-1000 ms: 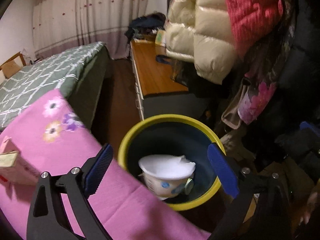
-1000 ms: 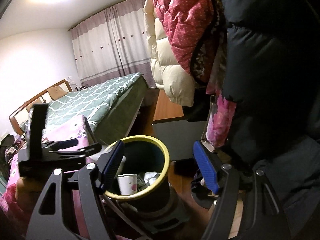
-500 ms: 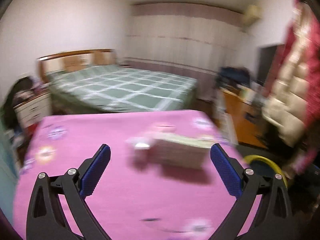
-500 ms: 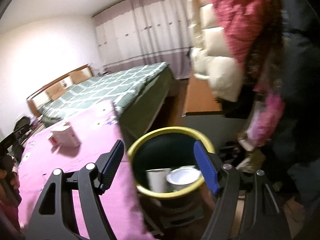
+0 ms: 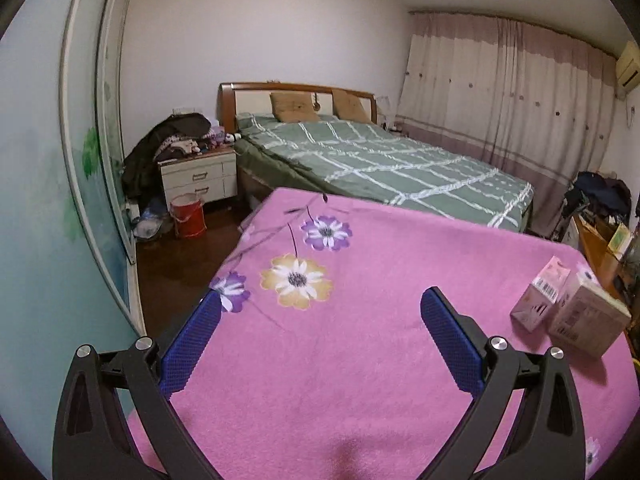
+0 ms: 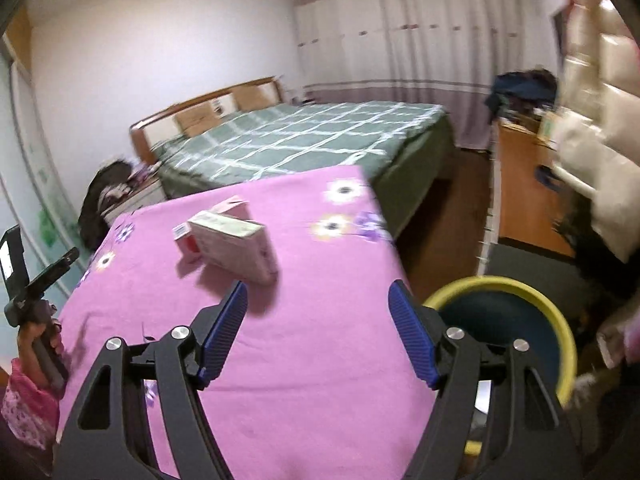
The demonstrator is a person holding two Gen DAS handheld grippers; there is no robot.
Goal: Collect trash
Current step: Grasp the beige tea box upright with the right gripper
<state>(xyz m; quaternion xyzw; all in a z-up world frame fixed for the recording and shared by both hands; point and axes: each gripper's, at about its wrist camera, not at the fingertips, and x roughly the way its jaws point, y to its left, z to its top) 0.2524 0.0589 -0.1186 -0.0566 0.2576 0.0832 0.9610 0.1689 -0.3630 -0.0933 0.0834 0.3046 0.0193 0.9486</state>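
Observation:
Two pale pink cartons lie side by side on the pink flowered cloth [image 5: 360, 340]: a small one [image 5: 540, 295] and a larger one [image 5: 588, 318], both at the far right in the left wrist view. My left gripper [image 5: 320, 312] hangs open over bare cloth, well left of them, with nothing between its fingers. In the right wrist view the larger carton [image 6: 236, 246] lies just beyond my right gripper [image 6: 318, 300], which is open and empty above the cloth [image 6: 312, 360]. The yellow-rimmed bin [image 6: 560, 328] stands on the floor to its right.
A green checked bed [image 5: 380, 164] lies behind the table, with a bedside cabinet [image 5: 198, 176] and a red bucket [image 5: 187, 216] to its left. A wooden desk [image 6: 524, 196] and hanging coats [image 6: 600, 128] fill the right. A hand holds the left tool [image 6: 36, 308] at the left edge.
Both grippers swung left, away from the bin and over the pink table. The left one no longer sees the bin; the cartons moved to its right edge. The right one now faces the cartons.

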